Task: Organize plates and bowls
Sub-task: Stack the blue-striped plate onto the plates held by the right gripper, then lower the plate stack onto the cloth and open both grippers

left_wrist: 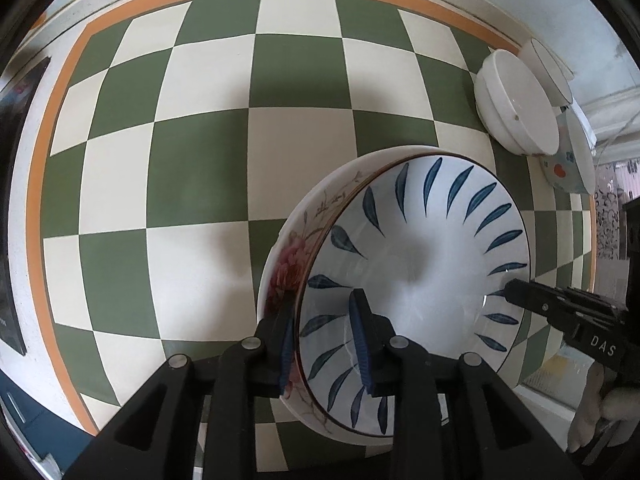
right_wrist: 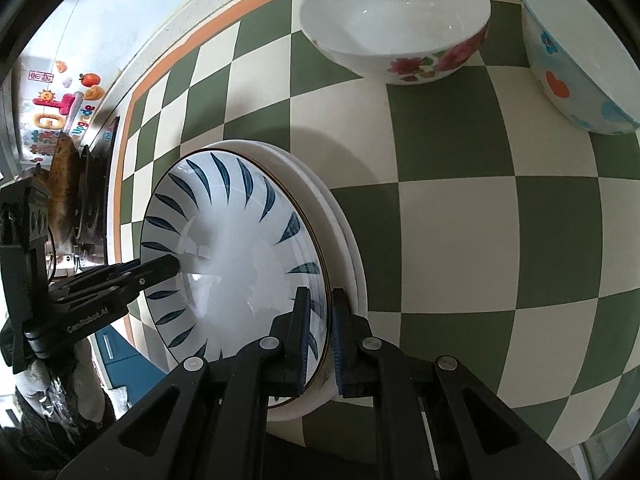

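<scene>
The white plate with blue leaf strokes fanned around its rim (left_wrist: 416, 264) is pinched on opposite edges by your two grippers, and it sits nested on a stack of other dishes over the green-and-cream checkered tablecloth (left_wrist: 208, 152). Beneath it in the left wrist view is a white dish with a pink flower painted on its outer wall (left_wrist: 288, 268); from the right wrist view you see plain white plate rims (right_wrist: 344, 240) stepping out under the leaf plate (right_wrist: 240, 240).

Your left gripper (left_wrist: 324, 344) has its jaws closed onto the near rim, one blue-padded finger (left_wrist: 358, 336) inside the leaf plate and the other outside against the flowered wall. Your right gripper (right_wrist: 320, 340) likewise clamps the rim on its side, one pad inside the plate and one outside. Each gripper shows in the other's camera, reaching in at the far edge.

Well apart from the stack, near the orange border of the cloth, stand a white bowl with red flowers on its side (right_wrist: 396, 20) and, beside it, a pale bowl with orange and blue spots (right_wrist: 576, 52). A stove (right_wrist: 86, 196) lies beyond the table's edge.
</scene>
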Tool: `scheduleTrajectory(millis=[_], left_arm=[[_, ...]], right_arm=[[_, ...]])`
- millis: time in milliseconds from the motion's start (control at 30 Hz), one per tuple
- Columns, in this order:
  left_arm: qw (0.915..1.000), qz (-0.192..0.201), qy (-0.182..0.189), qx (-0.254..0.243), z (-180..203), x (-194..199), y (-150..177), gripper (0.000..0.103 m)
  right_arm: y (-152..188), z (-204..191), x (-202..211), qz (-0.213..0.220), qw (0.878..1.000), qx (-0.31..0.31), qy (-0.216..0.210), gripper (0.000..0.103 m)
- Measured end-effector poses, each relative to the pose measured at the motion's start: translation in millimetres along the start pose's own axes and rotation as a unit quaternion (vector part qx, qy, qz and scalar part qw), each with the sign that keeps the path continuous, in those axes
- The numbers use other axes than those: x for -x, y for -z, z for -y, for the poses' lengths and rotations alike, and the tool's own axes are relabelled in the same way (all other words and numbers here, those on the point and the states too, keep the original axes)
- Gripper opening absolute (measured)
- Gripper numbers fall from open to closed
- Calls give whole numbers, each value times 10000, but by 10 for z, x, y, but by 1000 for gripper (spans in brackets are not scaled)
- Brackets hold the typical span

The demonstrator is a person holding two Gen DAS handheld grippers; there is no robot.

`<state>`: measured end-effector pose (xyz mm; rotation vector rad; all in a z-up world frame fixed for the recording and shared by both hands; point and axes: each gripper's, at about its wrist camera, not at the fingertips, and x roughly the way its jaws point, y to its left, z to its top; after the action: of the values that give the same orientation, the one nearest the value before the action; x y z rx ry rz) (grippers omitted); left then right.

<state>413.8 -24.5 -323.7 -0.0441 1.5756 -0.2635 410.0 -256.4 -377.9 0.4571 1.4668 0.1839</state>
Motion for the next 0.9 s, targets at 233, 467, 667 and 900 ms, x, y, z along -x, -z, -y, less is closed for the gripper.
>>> scheduleTrajectory(millis=[233, 467, 667, 900], left_arm=[[9997, -32, -4, 223, -68, 3, 63, 24], [9991, -35, 37, 416, -84, 4, 99, 24], [9980, -101, 178, 605, -142, -7, 157, 24], [9983, -71, 185, 545, -166, 30, 257, 24]], right_arm=[[-25, -2, -1, -185, 9998, 25, -70, 15], [-54, -15, -12, -332, 9992, 189, -138, 16], [-55, -36, 3, -372, 9990, 214, -110, 16], [-38, -45, 19, -347, 9993, 151, -61, 16]])
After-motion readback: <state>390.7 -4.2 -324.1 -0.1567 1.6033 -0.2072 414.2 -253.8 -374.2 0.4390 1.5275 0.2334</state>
